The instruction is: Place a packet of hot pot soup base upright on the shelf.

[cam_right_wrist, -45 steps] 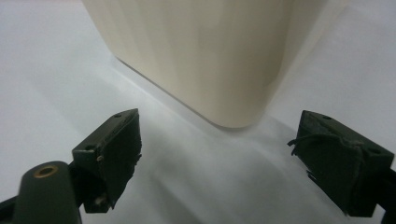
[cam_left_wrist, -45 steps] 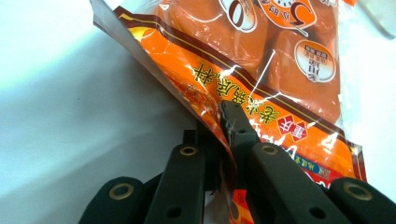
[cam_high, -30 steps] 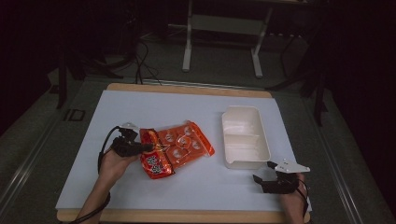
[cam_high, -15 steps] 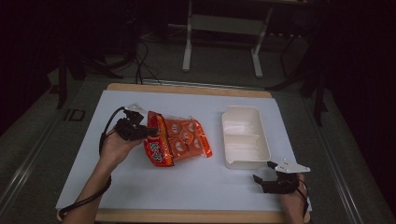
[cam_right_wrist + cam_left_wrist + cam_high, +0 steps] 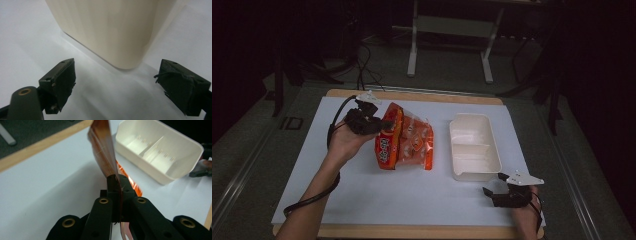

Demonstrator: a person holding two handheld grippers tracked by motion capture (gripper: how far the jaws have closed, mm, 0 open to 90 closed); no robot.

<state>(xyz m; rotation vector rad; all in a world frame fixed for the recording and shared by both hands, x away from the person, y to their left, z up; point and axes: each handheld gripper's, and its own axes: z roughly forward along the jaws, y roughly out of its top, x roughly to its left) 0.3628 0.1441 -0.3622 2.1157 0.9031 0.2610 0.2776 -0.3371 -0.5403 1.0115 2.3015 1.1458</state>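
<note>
One orange snack bag (image 5: 404,141) hangs clamped in the left gripper (image 5: 371,121), now lifted and tipped upright beside the white tray (image 5: 474,148); the right gripper (image 5: 504,192) stays spread open near the tray's corner.

On a table (image 5: 362,200), a snack bag (image 5: 404,142) stands tilted just left of a two-compartment tray (image 5: 474,150), its left edge pinched in the left gripper (image 5: 379,122), while the right gripper (image 5: 497,186) rests near the tray's front right corner, jaws apart.
</note>
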